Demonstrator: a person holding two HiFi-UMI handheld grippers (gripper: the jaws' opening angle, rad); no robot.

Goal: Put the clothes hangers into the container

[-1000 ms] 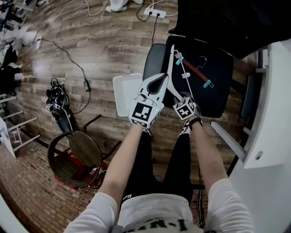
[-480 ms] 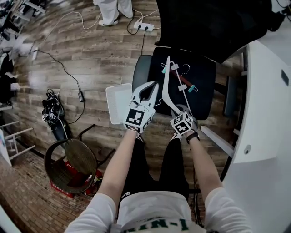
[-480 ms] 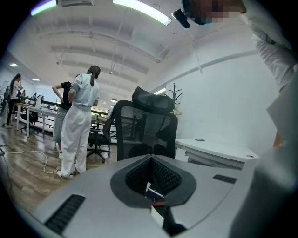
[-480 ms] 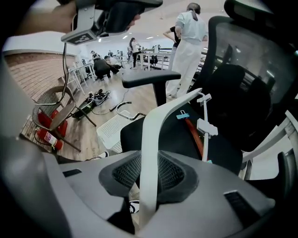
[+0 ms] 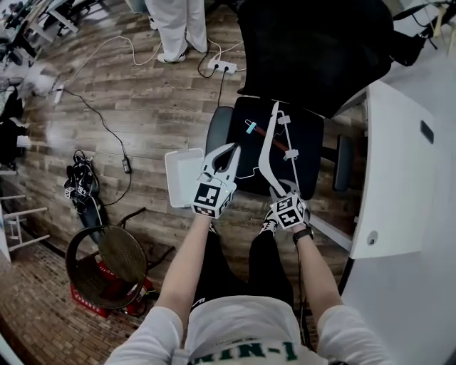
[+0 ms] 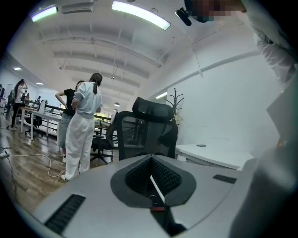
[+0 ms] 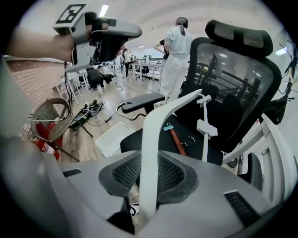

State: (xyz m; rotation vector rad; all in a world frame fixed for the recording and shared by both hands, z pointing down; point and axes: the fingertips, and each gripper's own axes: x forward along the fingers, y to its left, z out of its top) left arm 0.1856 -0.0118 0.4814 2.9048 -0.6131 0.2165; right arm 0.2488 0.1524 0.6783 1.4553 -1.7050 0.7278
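My right gripper (image 5: 275, 189) (image 7: 149, 168) is shut on one arm of a white clip hanger (image 5: 268, 146) (image 7: 156, 135) and holds it up over the black chair seat (image 5: 308, 165). The hanger's two white clips (image 5: 291, 153) hang on its bar. A red-brown hanger (image 5: 261, 131) (image 7: 177, 140) with teal clips lies on the seat. The white container (image 5: 181, 175) (image 7: 111, 139) stands on the floor left of the chair. My left gripper (image 5: 231, 147) (image 6: 149, 158) hovers above the container's right edge, jaws shut, with nothing seen held.
A white desk (image 5: 402, 214) runs along the right. The chair's black backrest (image 5: 313, 50) rises behind the seat. A person (image 5: 174, 21) stands by a power strip (image 5: 222, 67) and cables. A wicker chair (image 5: 107, 260) sits at lower left.
Both grippers have risen. The white hanger has come up off the chair seat in my right gripper, and the red-brown hanger stays on the seat.
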